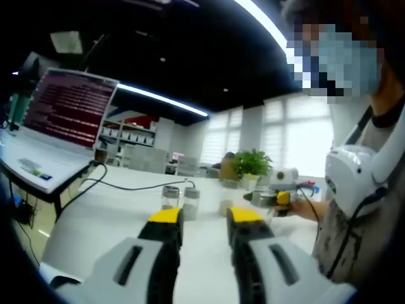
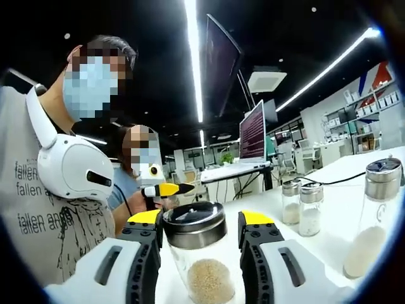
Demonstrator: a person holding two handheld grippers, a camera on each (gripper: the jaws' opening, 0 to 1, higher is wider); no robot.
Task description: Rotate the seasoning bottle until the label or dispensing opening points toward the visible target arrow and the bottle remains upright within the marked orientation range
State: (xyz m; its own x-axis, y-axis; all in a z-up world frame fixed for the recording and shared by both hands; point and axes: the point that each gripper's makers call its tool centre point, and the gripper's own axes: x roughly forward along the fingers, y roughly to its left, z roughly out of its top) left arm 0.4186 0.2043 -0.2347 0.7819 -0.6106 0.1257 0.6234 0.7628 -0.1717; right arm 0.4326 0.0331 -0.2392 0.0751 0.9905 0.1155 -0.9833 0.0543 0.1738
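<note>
The seasoning bottle, clear glass with a steel lid and pale grains at the bottom, stands upright between the jaws of my right gripper. The yellow-tipped jaws press close on both sides of it. In the left gripper view my right gripper is small, at the far right over the white table. My left gripper hangs above the table with a narrow gap between its jaws and nothing in it. Its yellow tip shows left of the bottle in the right gripper view.
Two small shakers and a taller one stand on the table to the right. These shakers lie just ahead of my left jaws. An open laptop with a cable sits on the left. A person stands close by.
</note>
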